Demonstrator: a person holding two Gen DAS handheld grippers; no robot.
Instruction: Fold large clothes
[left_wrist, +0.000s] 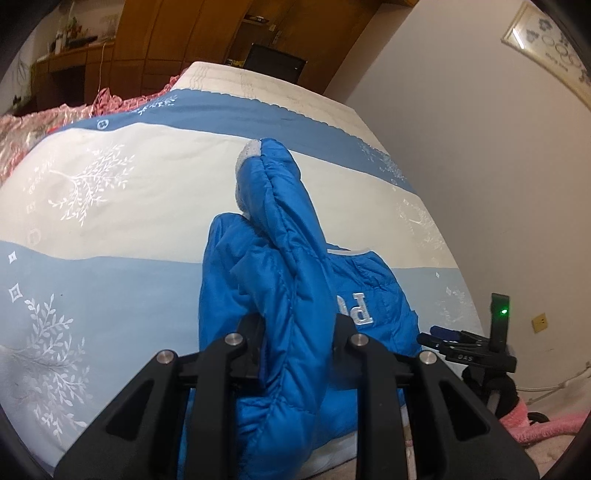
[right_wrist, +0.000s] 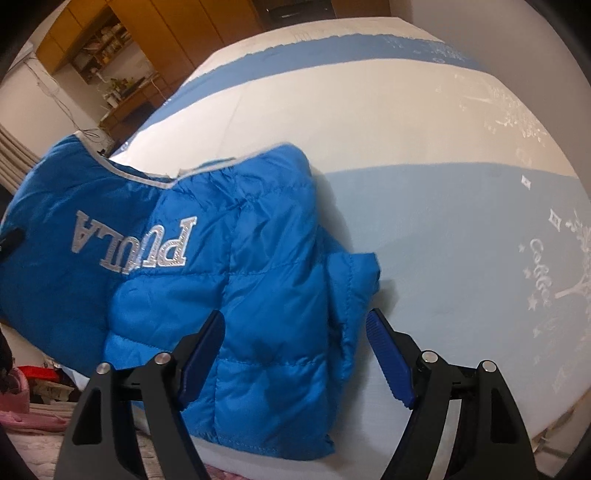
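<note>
Jacket (left_wrist: 280, 280) of blue padded fabric lies at the near edge of the bed (left_wrist: 110, 206), on a quilt with white and blue bands. The left gripper (left_wrist: 299, 332) is clamped on a thick fold of it — one sleeve with a grey cuff (left_wrist: 248, 155) rises away from the jaws. The right gripper (right_wrist: 295, 354) stands wide apart over the jacket's lower part, and its blue pads (right_wrist: 388, 362) do not press the fabric.

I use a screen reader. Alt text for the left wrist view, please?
The left gripper is shut on a fold of a blue puffer jacket, which lies on a blue-and-white bedspread.
</note>
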